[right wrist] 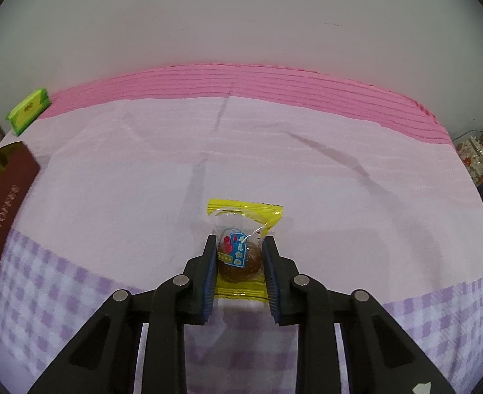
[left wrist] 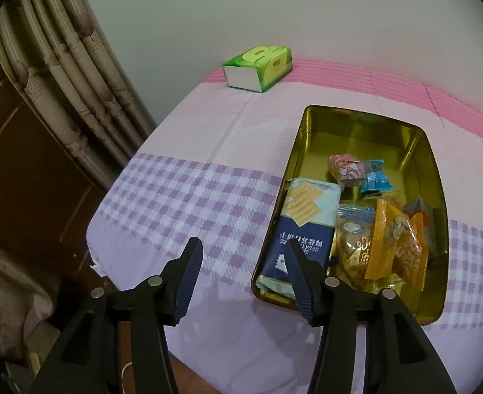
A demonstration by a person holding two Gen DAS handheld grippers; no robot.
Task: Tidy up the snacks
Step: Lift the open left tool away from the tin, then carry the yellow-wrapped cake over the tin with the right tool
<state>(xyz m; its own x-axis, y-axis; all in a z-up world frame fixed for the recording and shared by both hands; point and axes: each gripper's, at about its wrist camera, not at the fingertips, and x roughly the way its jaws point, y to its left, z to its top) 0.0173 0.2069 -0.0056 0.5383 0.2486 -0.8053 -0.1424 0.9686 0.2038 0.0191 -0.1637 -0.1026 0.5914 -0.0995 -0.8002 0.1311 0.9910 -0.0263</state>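
Over the near end of the gold tin, the left gripper stood apart, empty; right of the tin, the right gripper clamped a yellow-edged snack packet, its label unreadable; the tin's snacks partly overlapped.

Bed bears tin and tissue pack.

Snack packets in tin

Black hand-held gripper frames, ribbed navy pads (round silver pivot pins)
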